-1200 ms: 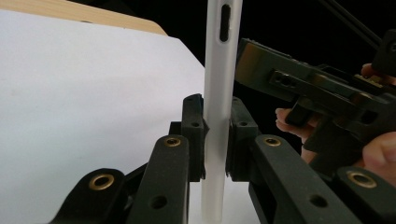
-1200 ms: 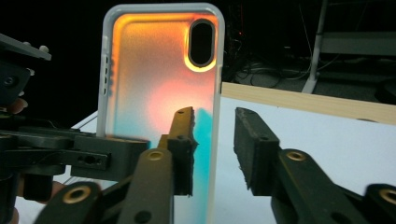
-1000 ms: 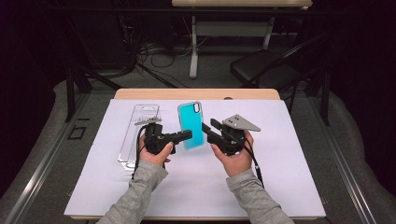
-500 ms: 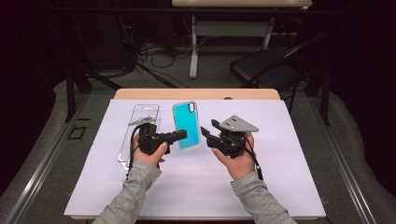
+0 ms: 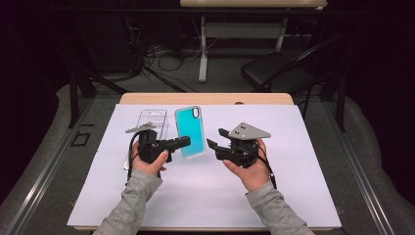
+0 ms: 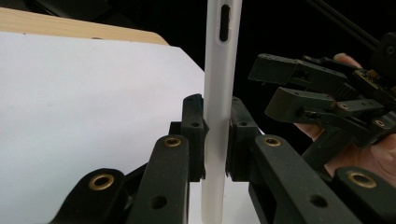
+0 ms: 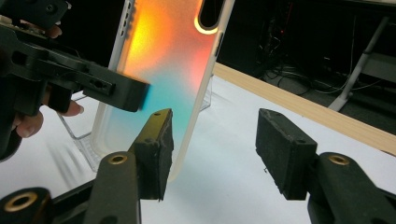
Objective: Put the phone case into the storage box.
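A phone case [image 5: 189, 131] with a white rim and a turquoise face is held up above the table, camera hole at its far end. My left gripper [image 5: 182, 142] is shut on its lower part; in the left gripper view the white edge of the case [image 6: 217, 93] runs upright between the two pads. The right gripper view shows the case [image 7: 163, 70] glowing orange and teal. My right gripper [image 5: 215, 139] is open just right of the case, with its left pad [image 7: 156, 140] close to the case's edge and nothing between the jaws.
A clear plastic package [image 5: 149, 128] lies on the white table cover [image 5: 303, 161] behind the left hand. The wooden table edge [image 5: 205, 98] runs along the back. Beyond it stand a black chair [image 5: 279, 73] and a table leg [image 5: 202, 54].
The left gripper has carried the case a little left and nearer. The right gripper has come in closer to the case's right edge.
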